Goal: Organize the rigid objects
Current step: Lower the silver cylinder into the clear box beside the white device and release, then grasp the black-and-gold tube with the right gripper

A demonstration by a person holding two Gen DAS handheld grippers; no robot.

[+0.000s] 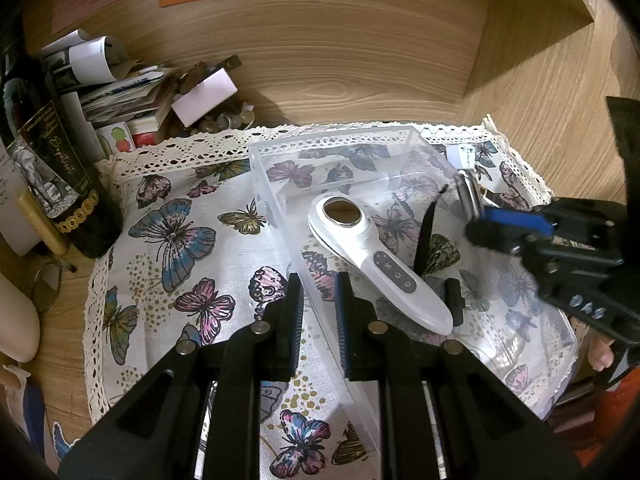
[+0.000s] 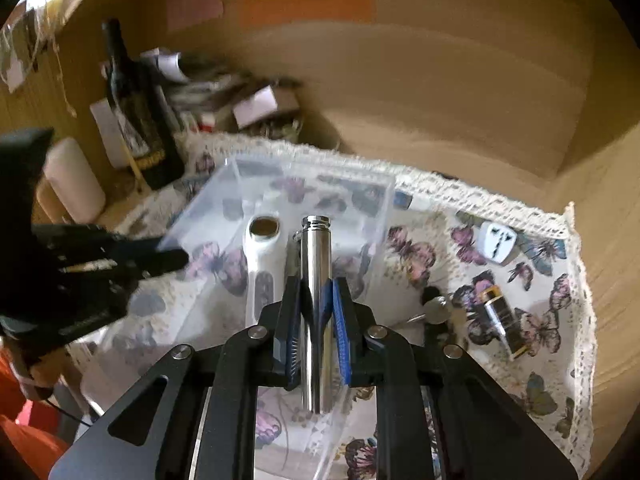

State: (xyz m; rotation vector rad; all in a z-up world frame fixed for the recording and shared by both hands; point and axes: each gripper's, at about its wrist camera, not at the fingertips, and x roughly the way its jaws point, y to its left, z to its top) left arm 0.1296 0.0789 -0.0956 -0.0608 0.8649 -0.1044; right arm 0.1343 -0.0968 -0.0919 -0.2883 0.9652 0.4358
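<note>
A clear plastic bin (image 1: 276,204) lies on a butterfly cloth (image 1: 180,240) and holds a white handheld massager (image 1: 372,256), black tweezers (image 1: 424,236) and a small black piece (image 1: 454,300). My left gripper (image 1: 319,304) straddles the bin's near wall, jaws closed on it. My right gripper (image 2: 316,308) is shut on a silver metal cylinder (image 2: 316,280), held over the bin (image 2: 224,196) beside the massager (image 2: 260,256). In the left wrist view that gripper (image 1: 476,224) holds the cylinder (image 1: 466,194) above the bin's right side.
A white travel adapter (image 2: 498,244), a battery (image 2: 500,314) and a key (image 2: 436,308) lie on the cloth to the right of the bin. A dark wine bottle (image 1: 52,168) and a pile of papers (image 1: 128,92) stand at the back left. Wooden walls enclose the desk.
</note>
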